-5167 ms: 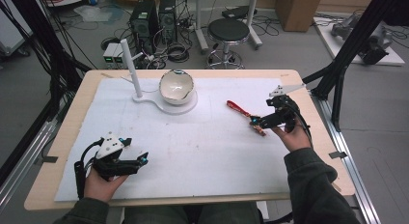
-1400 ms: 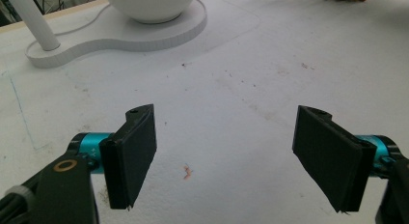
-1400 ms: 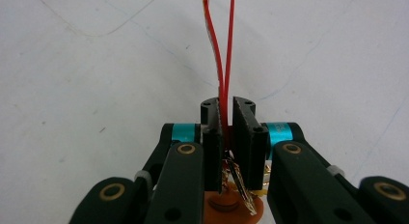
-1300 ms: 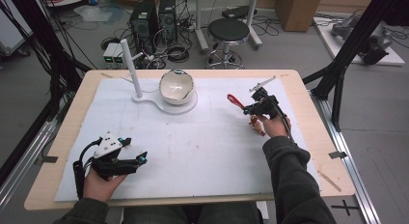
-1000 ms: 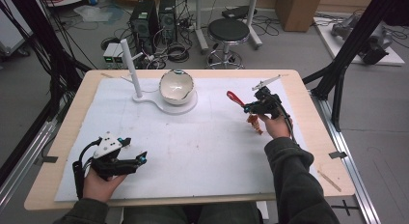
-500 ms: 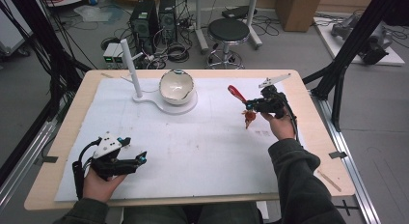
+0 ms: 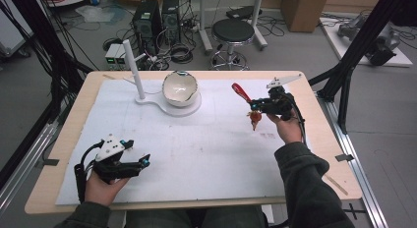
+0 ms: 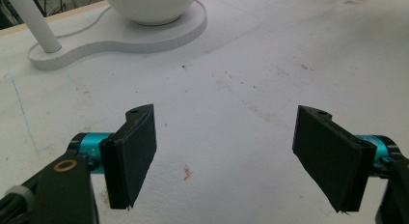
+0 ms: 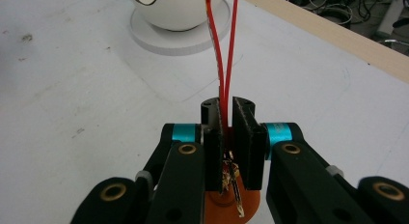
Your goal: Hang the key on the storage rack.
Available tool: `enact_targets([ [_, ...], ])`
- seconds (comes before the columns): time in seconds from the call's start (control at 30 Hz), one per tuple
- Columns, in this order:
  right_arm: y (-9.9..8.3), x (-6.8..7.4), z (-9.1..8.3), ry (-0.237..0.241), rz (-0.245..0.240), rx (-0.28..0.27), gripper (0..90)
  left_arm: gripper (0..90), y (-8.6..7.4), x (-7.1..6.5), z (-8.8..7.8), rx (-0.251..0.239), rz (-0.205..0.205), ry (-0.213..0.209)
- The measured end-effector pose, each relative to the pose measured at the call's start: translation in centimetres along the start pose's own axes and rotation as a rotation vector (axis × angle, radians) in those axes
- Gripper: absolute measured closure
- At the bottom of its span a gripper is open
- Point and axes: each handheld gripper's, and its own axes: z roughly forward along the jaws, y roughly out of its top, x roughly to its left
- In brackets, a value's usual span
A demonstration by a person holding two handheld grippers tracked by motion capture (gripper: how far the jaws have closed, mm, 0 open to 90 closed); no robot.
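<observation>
Nearest, the left gripper (image 7: 129,161) rests idle on the table (image 7: 221,154), jaws wide apart with nothing between them. Farther off, the right gripper (image 7: 255,109) pinches the red tongs (image 7: 242,94) clear of the table — likely bound for the bowl (image 7: 180,88).

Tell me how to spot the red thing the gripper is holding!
Find the white bowl at the far side of the table, then look right to the right gripper. Clamped in its jaws is a thin red looped tool with a brownish lump at its lower end, the sole red item there.
</observation>
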Motion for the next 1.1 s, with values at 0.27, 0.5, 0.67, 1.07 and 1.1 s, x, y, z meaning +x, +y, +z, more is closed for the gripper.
enact_targets([
  [0.27, 1.1, 1.1, 0.0, 0.043, -0.015, -0.042, 83.0, 23.8, 0.0, 0.1, 0.0, 0.001, 0.001, -0.001],
  [0.5, 2.4, 2.1, 0.1, 0.069, -0.039, -0.054, 83.0, 23.9, 0.0, 0.0, -0.1, -0.001, 0.001, 0.001],
  [0.67, 3.4, 2.9, 0.4, 0.085, -0.061, -0.064, 83.0, 23.9, 0.0, 0.1, -0.2, -0.004, 0.0, 0.001],
  [1.07, 4.8, 4.0, 0.9, 0.116, -0.082, -0.078, 83.0, 23.8, 0.0, 0.1, -0.2, -0.004, -0.001, 0.001],
  [1.1, 4.8, 4.0, 0.9, 0.116, -0.082, -0.078, 83.0, 23.8, 0.0, 0.1, -0.2, -0.002, 0.002, 0.003],
])
